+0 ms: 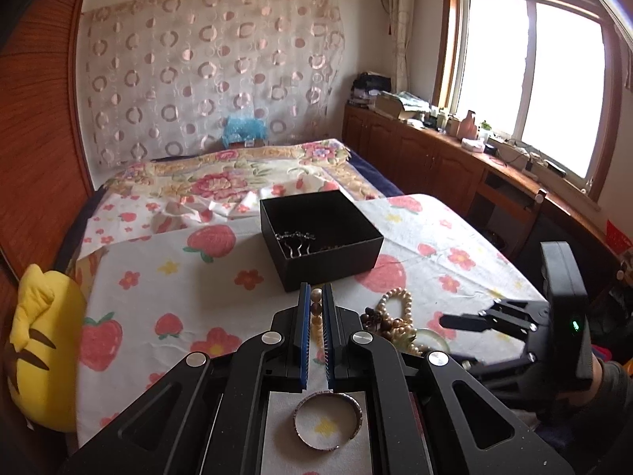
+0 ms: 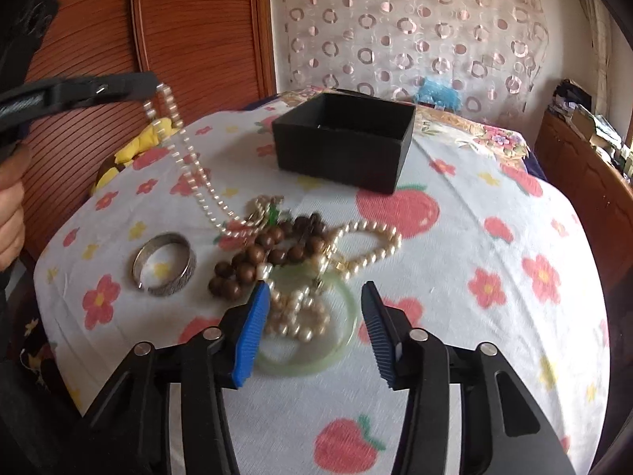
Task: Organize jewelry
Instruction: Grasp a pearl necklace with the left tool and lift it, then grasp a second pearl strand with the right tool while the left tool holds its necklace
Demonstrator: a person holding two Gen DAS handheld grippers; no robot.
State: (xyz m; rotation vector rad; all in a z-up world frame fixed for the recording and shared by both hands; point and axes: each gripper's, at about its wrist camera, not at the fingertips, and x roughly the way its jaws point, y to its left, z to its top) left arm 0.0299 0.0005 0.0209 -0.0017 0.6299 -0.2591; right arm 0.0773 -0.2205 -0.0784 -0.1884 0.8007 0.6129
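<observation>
The left gripper [image 1: 316,297] was clamped tight on a strand of small pearl beads [image 2: 190,166], lifted clear of the cloth at the pinched end while its lower end trailed down into the jewelry heap on the table; seen from the right wrist, the gripper's black tip [image 2: 134,83] pinched the top of the strand, with a hand [image 2: 12,213] visible at the frame's left edge. The right gripper [image 2: 314,304] hung about half open and low over the heap, nothing held, its blue pads [image 2: 249,336] straddling a coil of larger cream pearls [image 2: 300,316] that lay across a pale green bangle [image 2: 340,340]; whether the pads touched either could not be told. Just beyond lay a dark brown wooden bead bracelet [image 2: 257,257] and another loop of cream pearls [image 2: 372,245], all tangled together and crowding the bangle. A silver patterned bangle [image 2: 166,265] lay apart to the left of the heap, directly beneath the left gripper in its own camera's view. Farther back on the strawberry-and-flower tablecloth [image 2: 494,206] stood an open black box [image 1: 320,233], already holding a metal hairpin and chain [image 1: 294,241]. A yellow plush toy [image 1: 39,348] sat at the table's left edge, a bed with a floral quilt [image 1: 221,178] stood behind the table, and wooden cabinets ran under the window [image 1: 530,79]
</observation>
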